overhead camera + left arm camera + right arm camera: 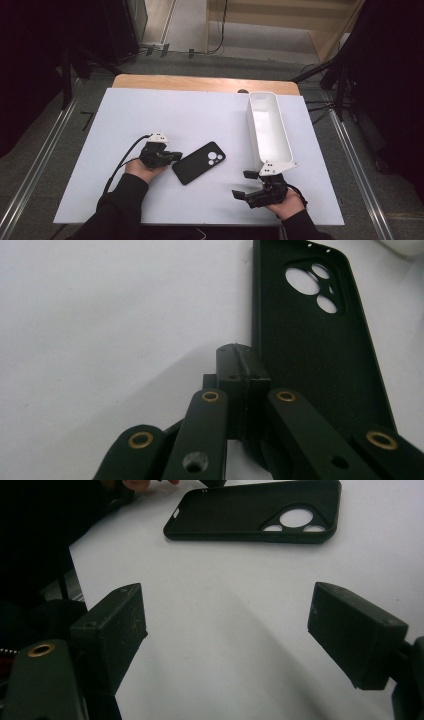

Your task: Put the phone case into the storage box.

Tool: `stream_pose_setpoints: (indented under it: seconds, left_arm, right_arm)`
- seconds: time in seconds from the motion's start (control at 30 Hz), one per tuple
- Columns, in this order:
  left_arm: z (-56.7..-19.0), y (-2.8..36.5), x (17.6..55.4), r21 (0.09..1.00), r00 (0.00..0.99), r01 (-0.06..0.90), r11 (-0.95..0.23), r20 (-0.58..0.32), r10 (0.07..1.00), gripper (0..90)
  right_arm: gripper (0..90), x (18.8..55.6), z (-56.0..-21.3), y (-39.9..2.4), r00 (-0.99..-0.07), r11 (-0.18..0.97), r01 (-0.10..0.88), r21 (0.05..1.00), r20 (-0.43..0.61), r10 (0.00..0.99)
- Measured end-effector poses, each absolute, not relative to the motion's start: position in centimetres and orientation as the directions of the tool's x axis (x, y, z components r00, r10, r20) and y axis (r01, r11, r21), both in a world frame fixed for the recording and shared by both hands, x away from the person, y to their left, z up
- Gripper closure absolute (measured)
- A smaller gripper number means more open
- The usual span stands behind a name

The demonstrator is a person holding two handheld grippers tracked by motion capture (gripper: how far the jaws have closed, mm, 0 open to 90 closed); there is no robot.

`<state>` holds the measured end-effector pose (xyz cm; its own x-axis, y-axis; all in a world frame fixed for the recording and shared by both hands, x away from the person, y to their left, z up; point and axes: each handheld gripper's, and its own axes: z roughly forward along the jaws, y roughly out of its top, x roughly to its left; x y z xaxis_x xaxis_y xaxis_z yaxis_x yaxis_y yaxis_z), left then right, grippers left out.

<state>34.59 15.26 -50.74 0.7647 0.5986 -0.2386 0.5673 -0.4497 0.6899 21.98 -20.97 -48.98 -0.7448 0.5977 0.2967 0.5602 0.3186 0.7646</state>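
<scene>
Black phone case lying hollow side up on white table, just left of long white bin. Left gripper, jaws pressed together on nothing, nudging case's near end. Right gripper, jaws standing wide apart, idling below bin. Case likely handling light, thin, flexible; raised side rim looking best for pinching.

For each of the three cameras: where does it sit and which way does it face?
High view: above the table, facing down; both forearms, white bin.
Left gripper view: on the shut left hand-held gripper, beside the phone case.
Right gripper view: on the open right hand-held gripper, facing the case.
Shared: all three show the case.
</scene>
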Motion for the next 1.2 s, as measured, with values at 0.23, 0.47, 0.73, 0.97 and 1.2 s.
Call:
stream_pose_setpoints:
  seconds: [0.23, 0.47, 0.73, 0.97, 1.2]
  left_arm:
    - [-49.6, 16.0, 34.6, 0.738, 0.761, 0.546, -0.396, -0.239, 0.603, 77.9]
    - [-48.2, 16.7, 34.3, 0.787, 0.77, 0.525, -0.323, -0.278, 0.574, 53.4]
    - [-46.9, 17.7, 33.1, 0.849, 0.802, 0.46, -0.261, -0.271, 0.532, 37.6]
    - [-46.5, 18.6, 32.1, 0.881, 0.814, 0.423, -0.212, -0.267, 0.516, 26.7]
    - [-46.5, 19.1, 31.2, 0.891, 0.822, 0.399, -0.219, -0.241, 0.516, 22.6]
  right_arm:
    - [14.3, 22.0, -49.0, -21.1, -0.739, 0.311, 0.563, 0.766, 0.298, 0.604]
    - [14.4, 21.9, -48.9, -21.2, -0.739, 0.307, 0.559, 0.77, 0.294, 0.606]
    - [14.3, 21.8, -48.9, -21.3, -0.733, 0.295, 0.562, 0.773, 0.299, 0.611]
    - [14.3, 21.9, -48.9, -21.3, -0.73, 0.293, 0.559, 0.776, 0.293, 0.617]
    - [14.3, 21.9, -48.9, -21.4, -0.732, 0.294, 0.556, 0.777, 0.291, 0.616]
